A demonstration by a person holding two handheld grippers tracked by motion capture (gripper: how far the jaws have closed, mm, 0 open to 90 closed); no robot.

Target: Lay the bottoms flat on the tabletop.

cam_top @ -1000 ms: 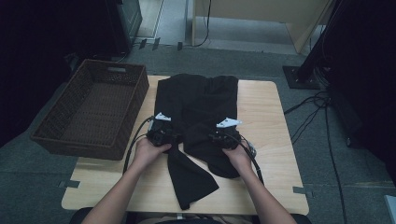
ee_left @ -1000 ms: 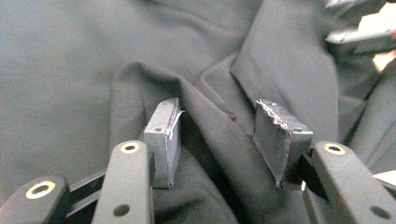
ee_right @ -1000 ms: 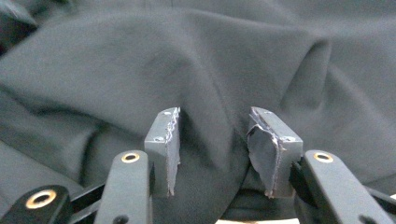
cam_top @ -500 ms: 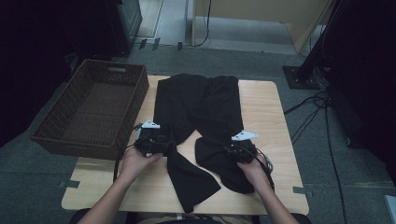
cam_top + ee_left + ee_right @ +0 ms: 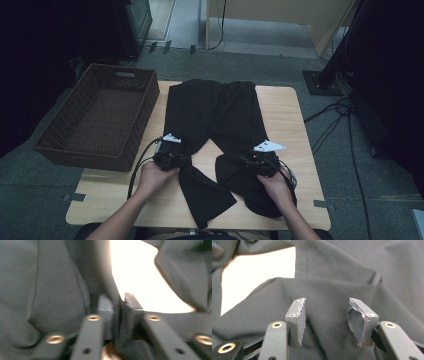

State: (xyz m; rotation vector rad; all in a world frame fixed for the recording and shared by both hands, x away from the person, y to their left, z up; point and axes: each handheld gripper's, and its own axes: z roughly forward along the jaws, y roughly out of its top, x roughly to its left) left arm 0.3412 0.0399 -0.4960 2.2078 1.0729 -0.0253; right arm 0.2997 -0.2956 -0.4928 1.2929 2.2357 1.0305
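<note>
A pair of black trousers lies flat on the wooden table, waist at the far end and legs splayed toward the person. My left gripper sits at the left leg's outer edge. Its jaws have just been closing, and a fold of the trousers is now pinched between the left gripper's pads. My right gripper rests over the right leg. Its jaws have just been opening; in its own view the right gripper stands open, with the trousers behind and nothing between the pads.
A dark woven basket stands on the floor against the table's left side. Cables trail over the grey floor at the right, near a black stand base. Bare tabletop shows between the legs and along the right edge.
Both hands have spread apart and drawn back toward the person, parting the two legs so bare table shows between them. The left jaws have shut on the fabric.
</note>
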